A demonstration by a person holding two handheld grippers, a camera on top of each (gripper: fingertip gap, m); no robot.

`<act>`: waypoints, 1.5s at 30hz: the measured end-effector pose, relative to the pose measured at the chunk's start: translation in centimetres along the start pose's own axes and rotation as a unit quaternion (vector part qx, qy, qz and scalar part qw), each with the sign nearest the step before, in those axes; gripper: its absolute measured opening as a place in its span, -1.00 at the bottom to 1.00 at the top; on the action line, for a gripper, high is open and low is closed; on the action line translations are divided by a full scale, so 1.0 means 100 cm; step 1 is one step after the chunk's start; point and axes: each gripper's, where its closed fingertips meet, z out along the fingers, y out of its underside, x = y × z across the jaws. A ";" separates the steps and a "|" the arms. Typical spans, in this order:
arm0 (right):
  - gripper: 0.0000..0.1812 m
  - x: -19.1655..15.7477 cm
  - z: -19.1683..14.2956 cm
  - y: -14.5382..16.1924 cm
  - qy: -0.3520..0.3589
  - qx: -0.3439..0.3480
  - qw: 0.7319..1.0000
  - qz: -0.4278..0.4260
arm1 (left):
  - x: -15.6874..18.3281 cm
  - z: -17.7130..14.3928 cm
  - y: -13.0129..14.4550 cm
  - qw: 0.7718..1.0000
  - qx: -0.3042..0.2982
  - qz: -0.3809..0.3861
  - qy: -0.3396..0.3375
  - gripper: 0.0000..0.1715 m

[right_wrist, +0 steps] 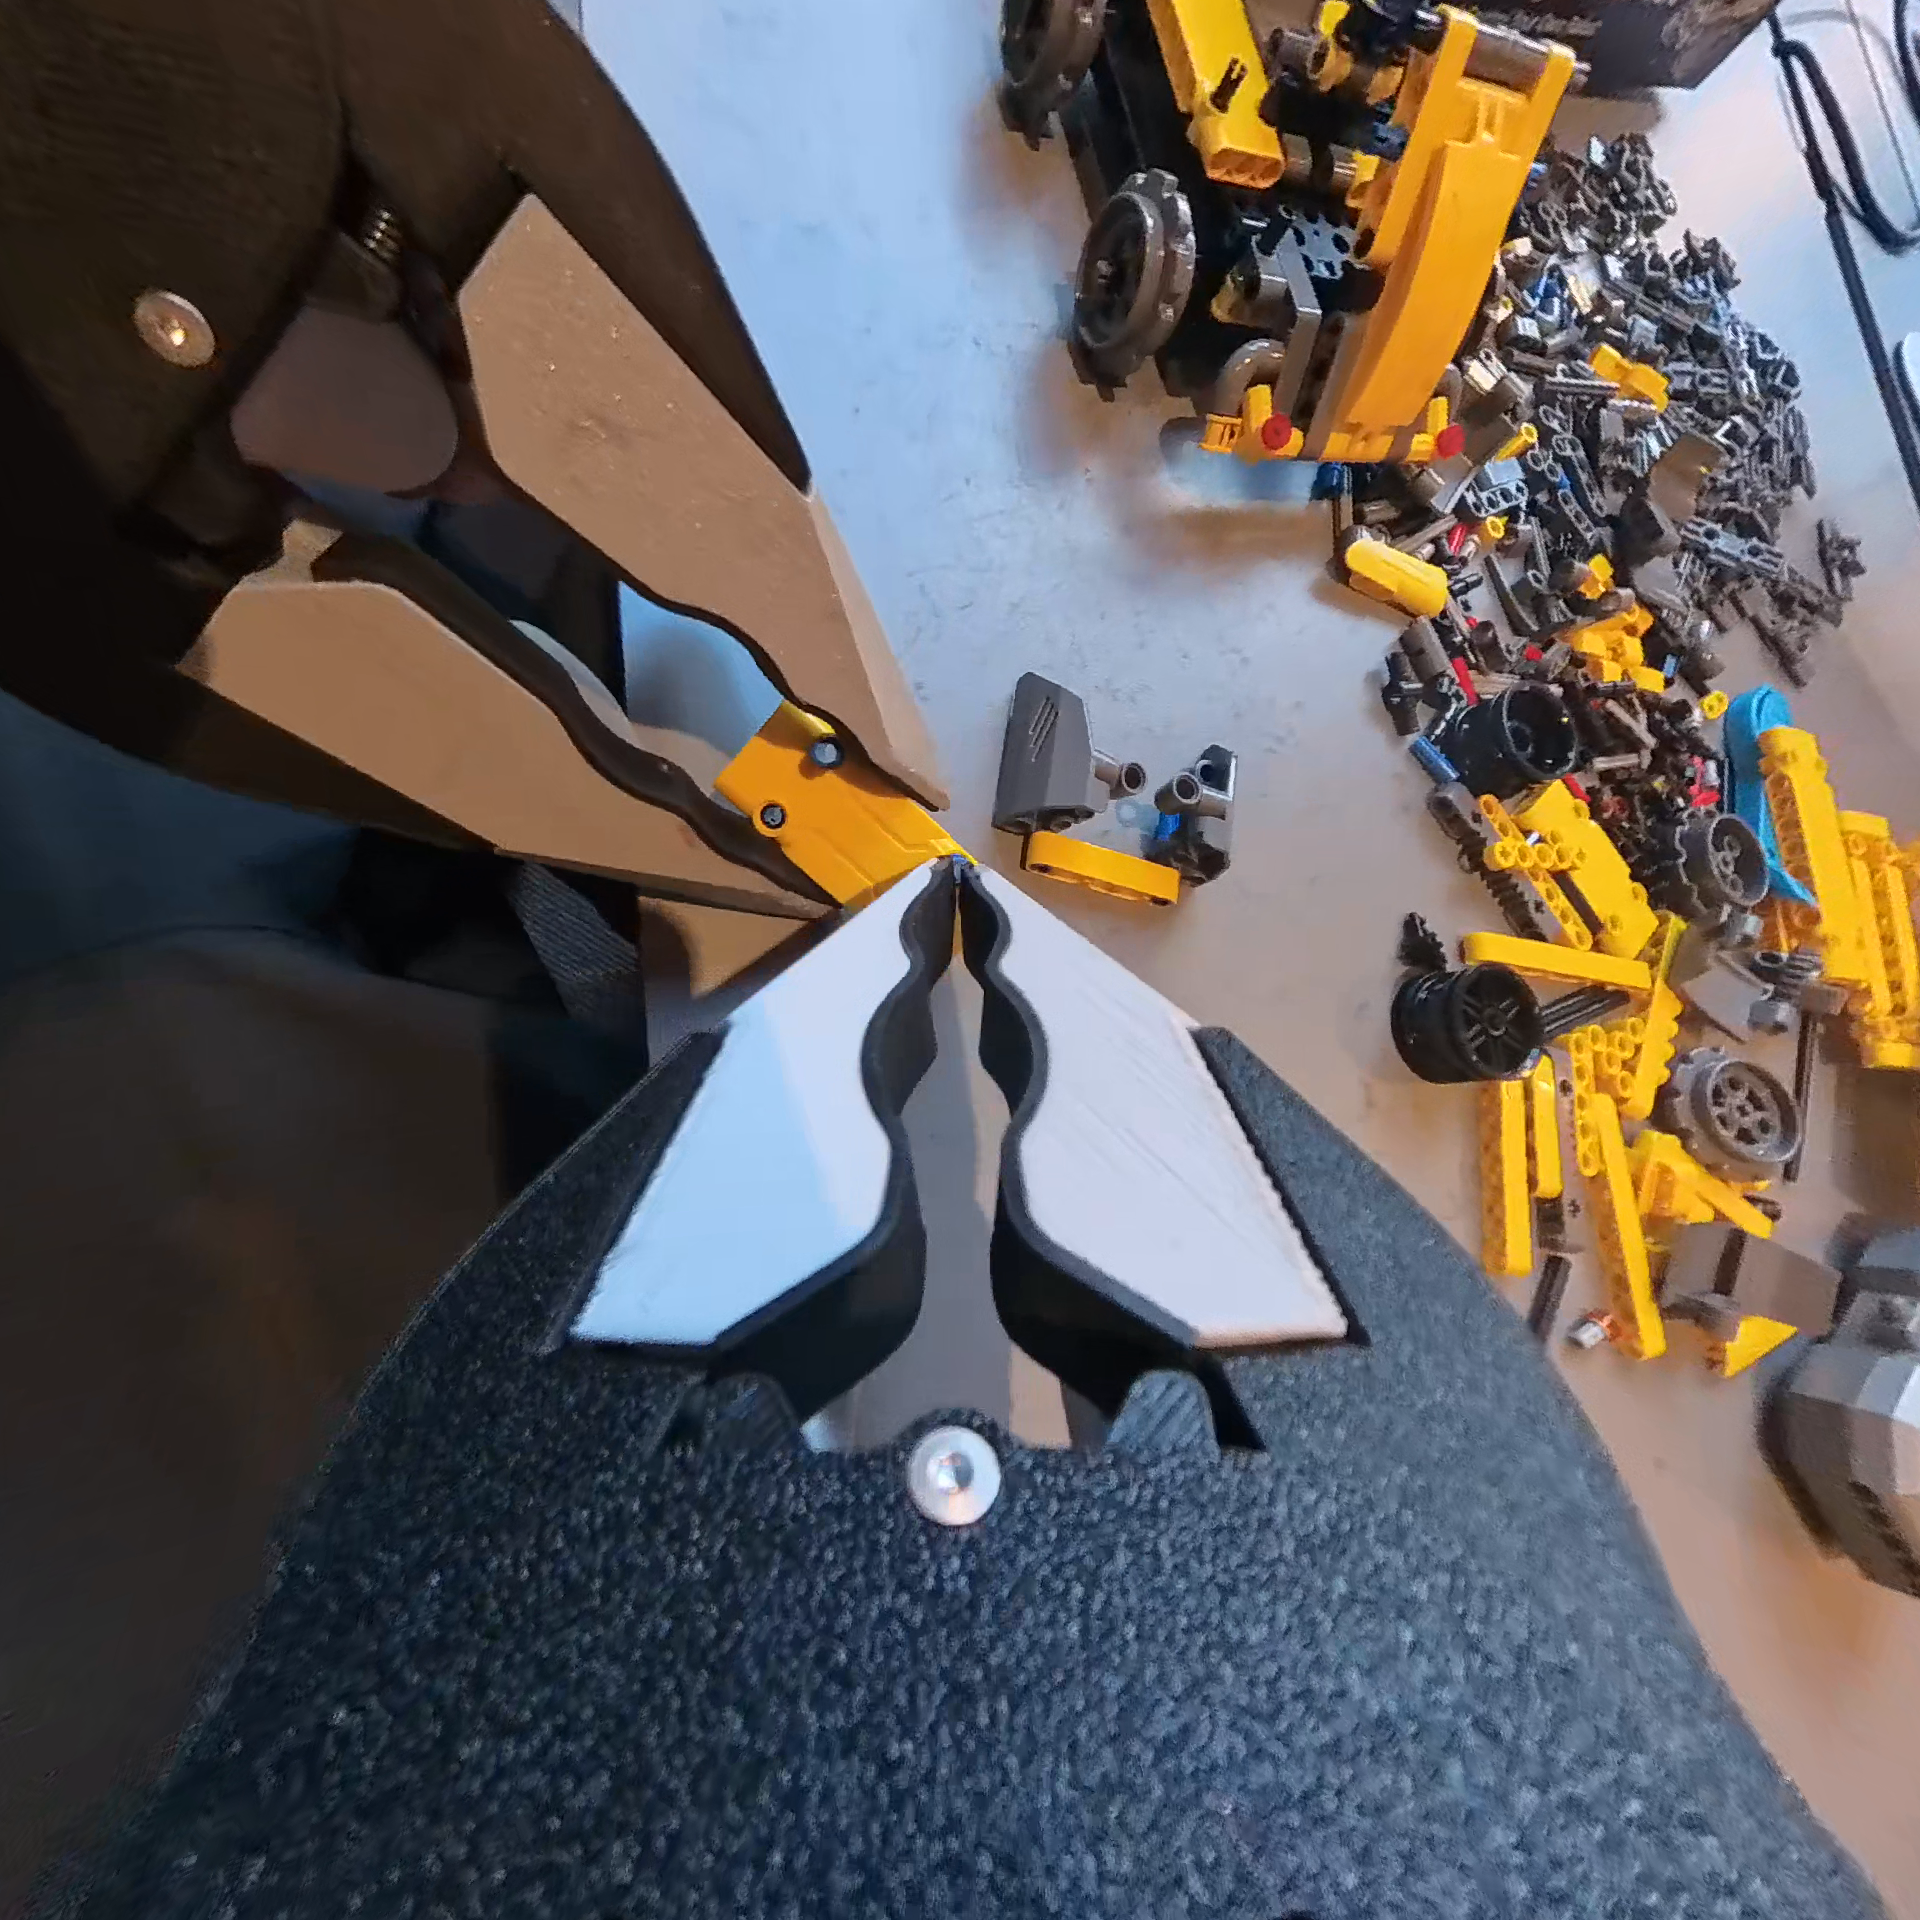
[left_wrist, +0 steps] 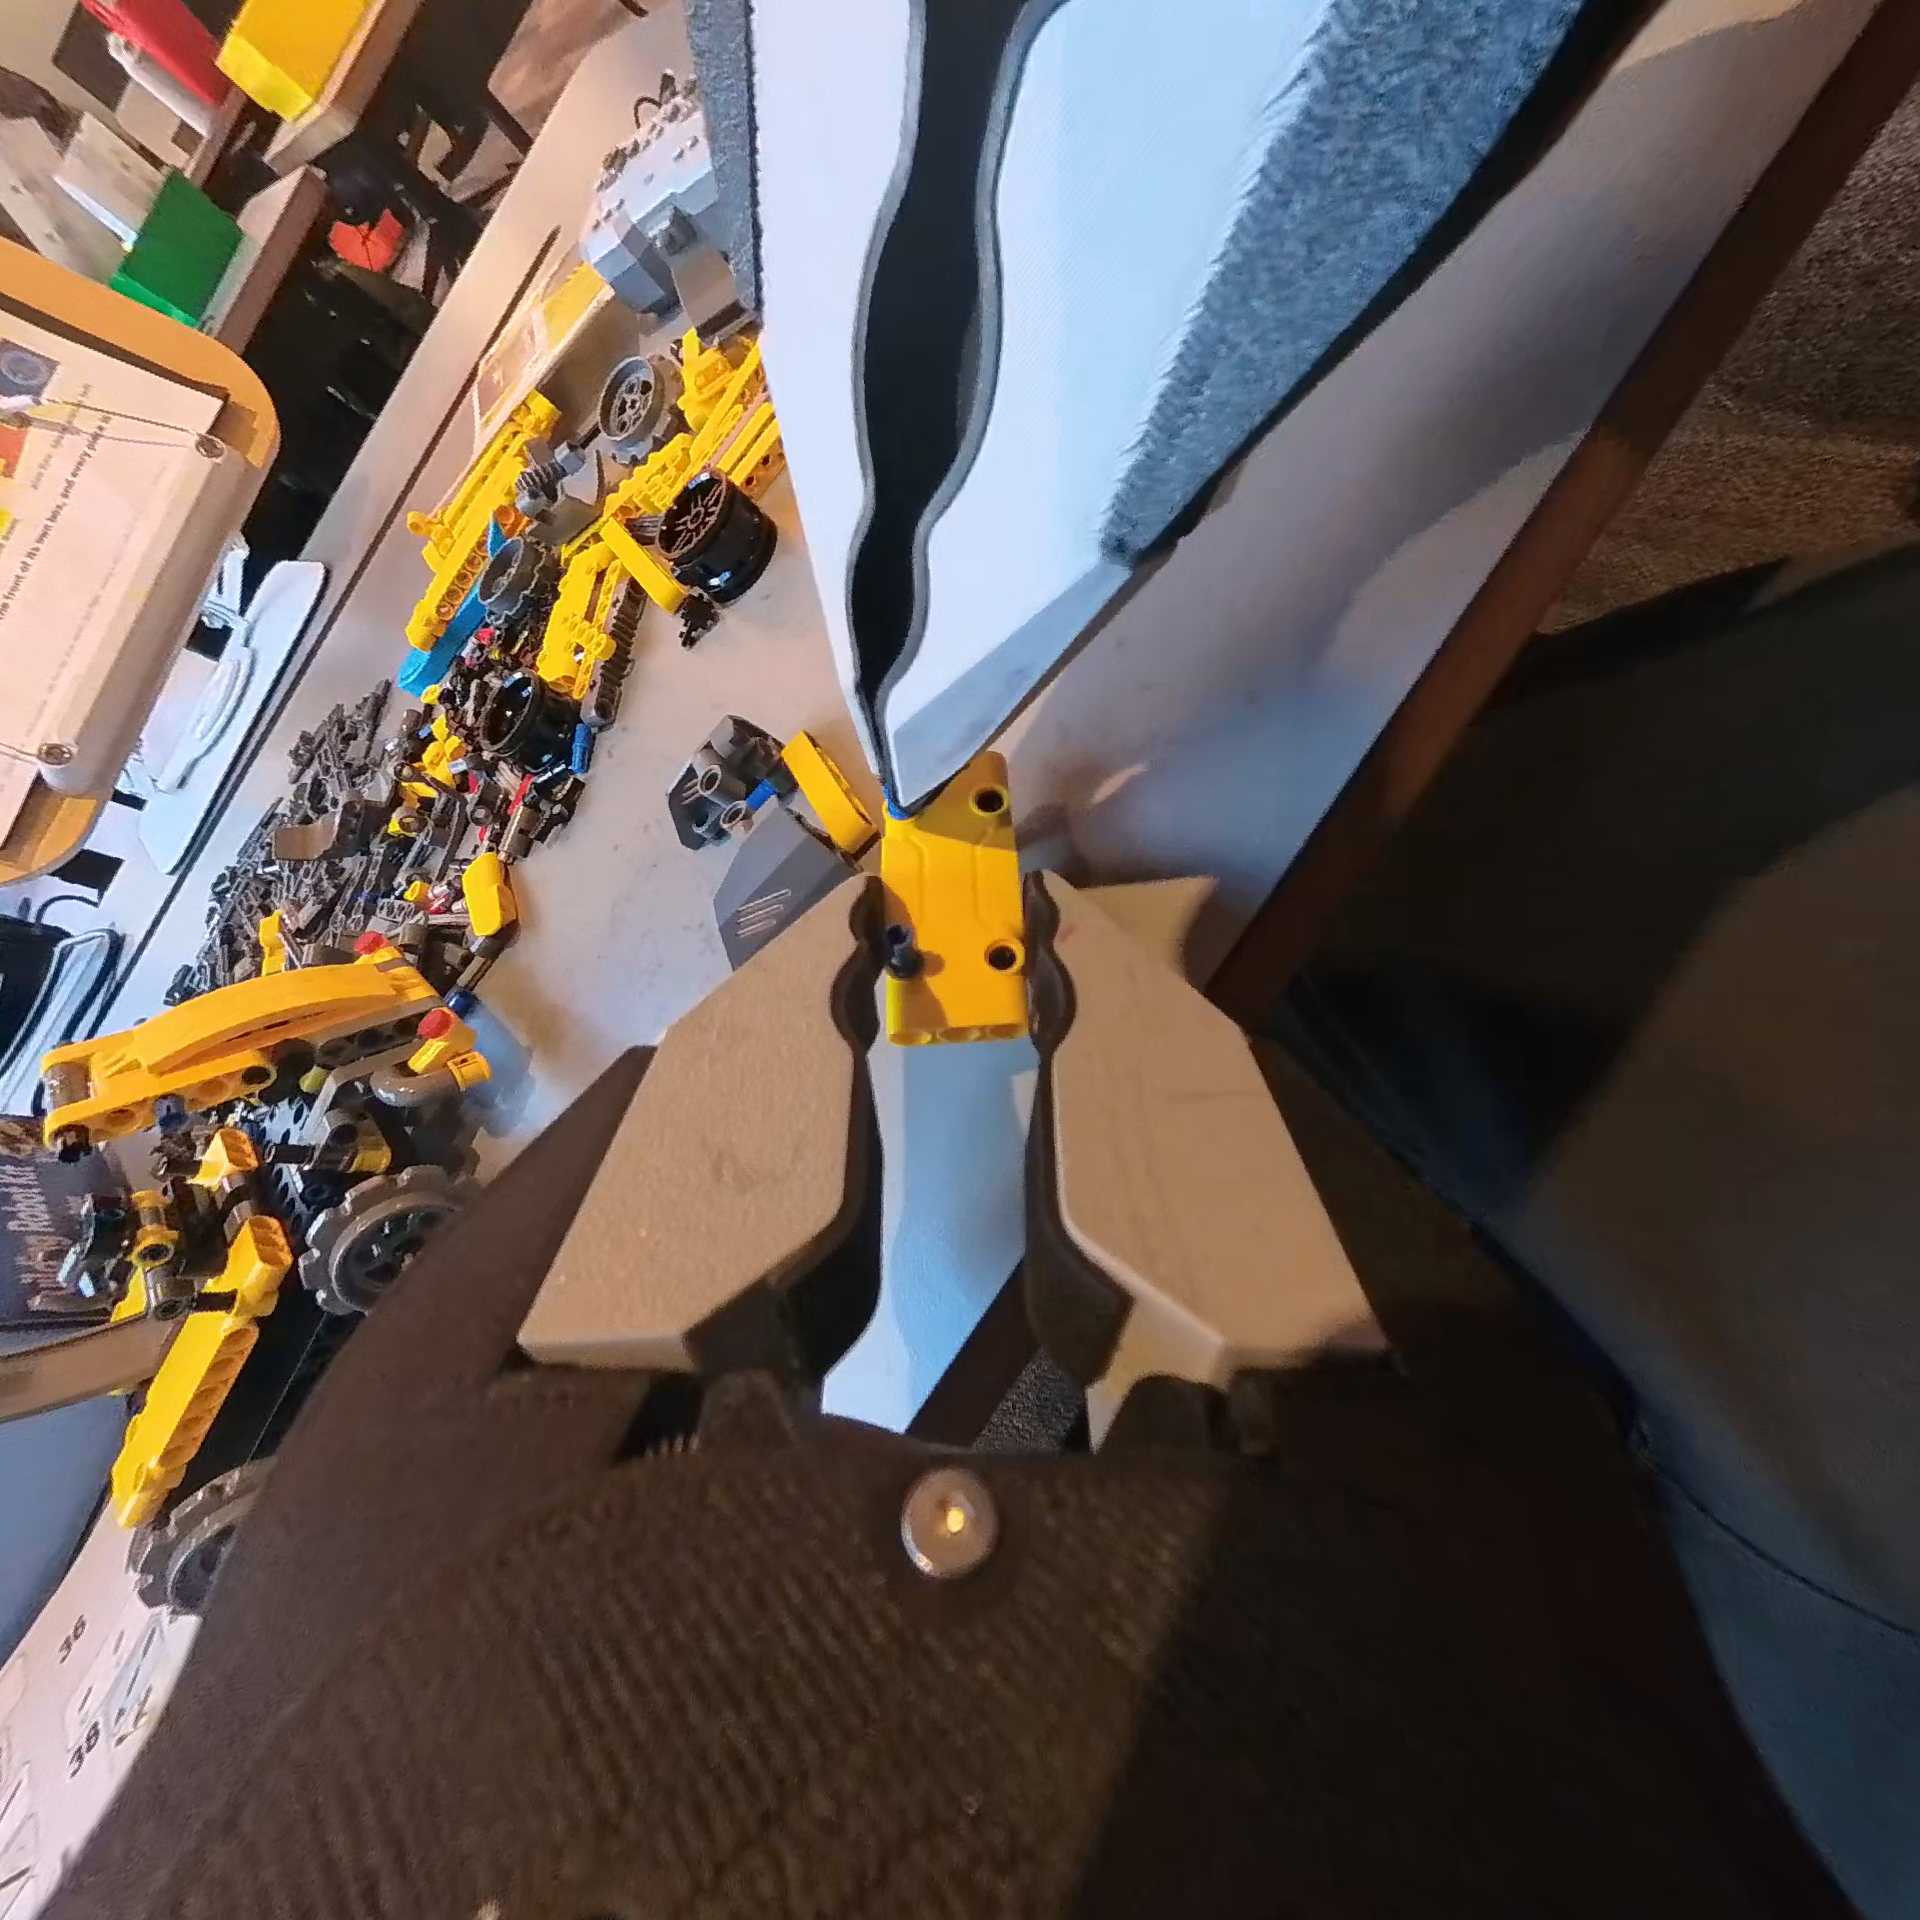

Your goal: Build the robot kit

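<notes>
The left gripper (left_wrist: 954, 935) clamps a yellow panel piece (left_wrist: 951, 920) above the grey table (left_wrist: 665, 883). The right gripper (right_wrist: 956, 873) pinches a small blue pin (left_wrist: 894, 808) at the panel's far end, tips nearly together. A small grey-and-yellow assembly (right_wrist: 1112, 800) lies just beside them; a loose brick pile (right_wrist: 1621, 665) lies farther off.

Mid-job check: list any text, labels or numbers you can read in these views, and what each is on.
White printed sheet on tan-rimmed board: printed lines, not quoted.
Dark booklet cover, lower left: pale lettering, blurred.
White page, bottom left: printed numbers, not quoted.
Yellow plastic panel brick in left claw, small blue pin in right claw: no writing.
Right wrist view: nothing readable.
</notes>
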 end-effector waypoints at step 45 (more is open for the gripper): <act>-0.88 -0.011 -0.009 0.016 -0.106 0.034 0.991 0.071 | 0.014 -0.010 0.000 0.980 0.072 -0.055 0.175 -0.71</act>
